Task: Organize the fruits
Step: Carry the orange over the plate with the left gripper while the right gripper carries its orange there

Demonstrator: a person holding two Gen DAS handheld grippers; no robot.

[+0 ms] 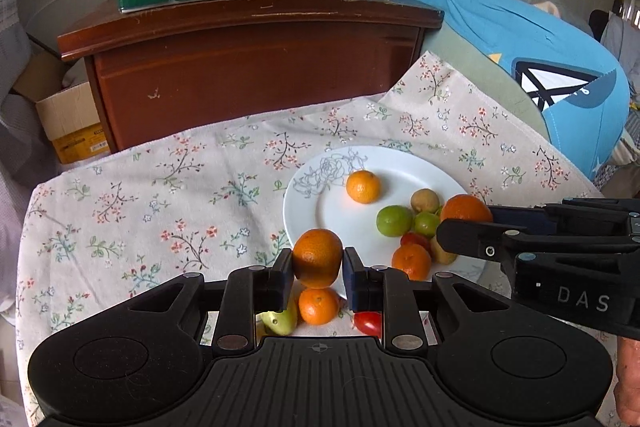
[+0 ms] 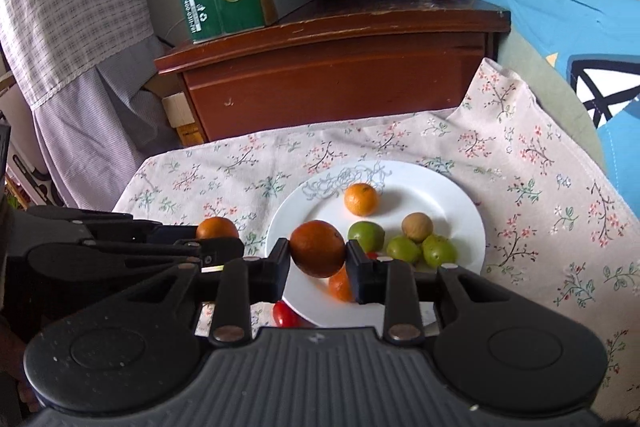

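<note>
In the left wrist view the left gripper [image 1: 318,269] pinches an orange [image 1: 318,259] at lower centre, just left of the plate [image 1: 316,195]. The right gripper [image 2: 318,259] pinches a second orange [image 2: 317,247] over the plate's near rim, so it looks nearer to setting down.

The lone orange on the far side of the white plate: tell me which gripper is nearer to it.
Right. The right gripper, shut on its orange, hangs over the white plate's near half, just short of the lone orange. The left gripper holds an orange off the plate's near-left rim.
</note>
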